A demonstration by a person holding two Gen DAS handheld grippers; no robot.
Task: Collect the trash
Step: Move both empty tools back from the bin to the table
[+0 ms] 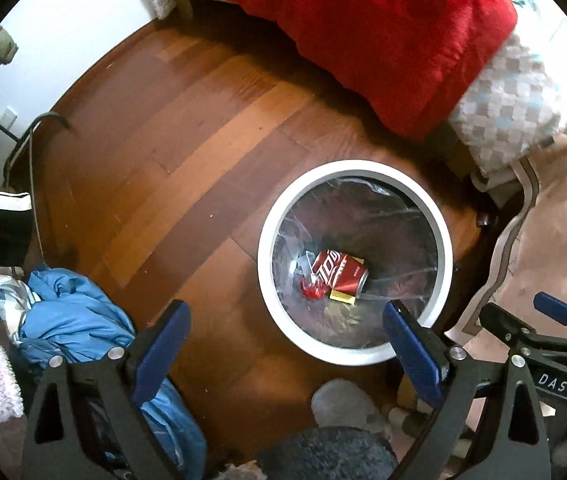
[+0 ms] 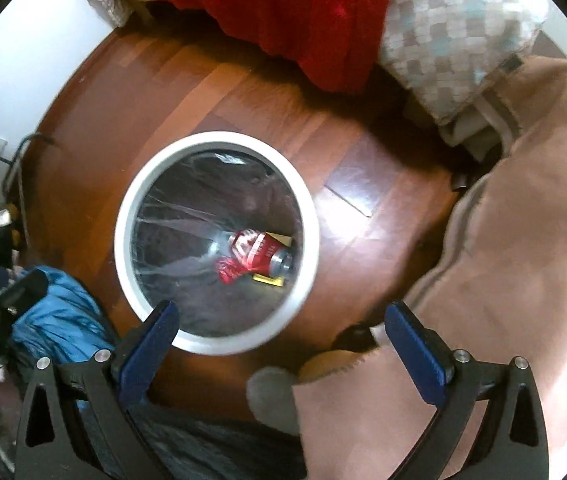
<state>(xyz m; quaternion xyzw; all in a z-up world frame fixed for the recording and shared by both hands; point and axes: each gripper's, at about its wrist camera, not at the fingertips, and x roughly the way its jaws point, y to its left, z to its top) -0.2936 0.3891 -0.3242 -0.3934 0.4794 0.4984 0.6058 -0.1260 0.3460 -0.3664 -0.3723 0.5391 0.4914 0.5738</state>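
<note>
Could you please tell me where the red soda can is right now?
The red soda can lies on its side at the bottom of the white bin, on a yellow packet beside a red wrapper, right of centre in the left wrist view.

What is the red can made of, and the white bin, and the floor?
The can looks like thin painted metal: its end rim shines silver and its side is dented. The bin seems matte white plastic, though painted metal is possible; a clear, crinkly plastic liner glints inside. The floor looks like glossy brown wood planks with seams.
</note>
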